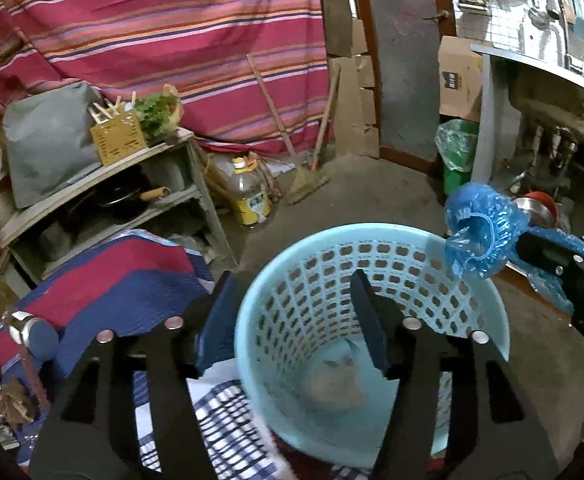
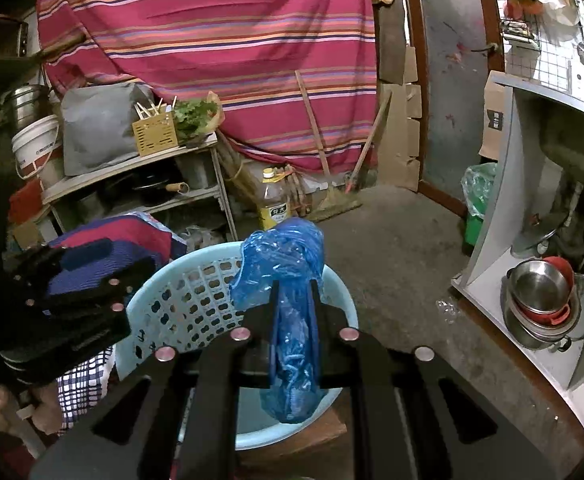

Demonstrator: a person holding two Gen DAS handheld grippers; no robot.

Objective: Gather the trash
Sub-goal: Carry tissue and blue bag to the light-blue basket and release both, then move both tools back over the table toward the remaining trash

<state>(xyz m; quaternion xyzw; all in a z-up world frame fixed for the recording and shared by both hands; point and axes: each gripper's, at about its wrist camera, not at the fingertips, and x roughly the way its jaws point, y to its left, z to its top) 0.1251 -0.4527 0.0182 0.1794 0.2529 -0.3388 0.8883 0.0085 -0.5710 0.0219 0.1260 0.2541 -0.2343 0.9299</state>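
A light blue perforated basket [image 1: 488,316] stands on the floor; some pale crumpled trash [image 1: 338,384] lies at its bottom. My left gripper [image 1: 292,292] is open, its fingers astride the basket's near rim, nothing between them. My right gripper [image 2: 294,286] is shut on a crumpled blue plastic bag [image 2: 288,256], held just above the basket's rim [image 2: 160,292]. The bag also shows in the left wrist view [image 1: 480,228], at the basket's right edge.
A striped blanket [image 1: 124,272] and checked cloth [image 1: 228,428] lie left of the basket. A shelf [image 1: 104,176] stands behind, with an oil bottle [image 1: 250,196] and broom [image 1: 308,184]. A green lined bin [image 1: 458,152] and metal bowls [image 2: 540,300] sit right.
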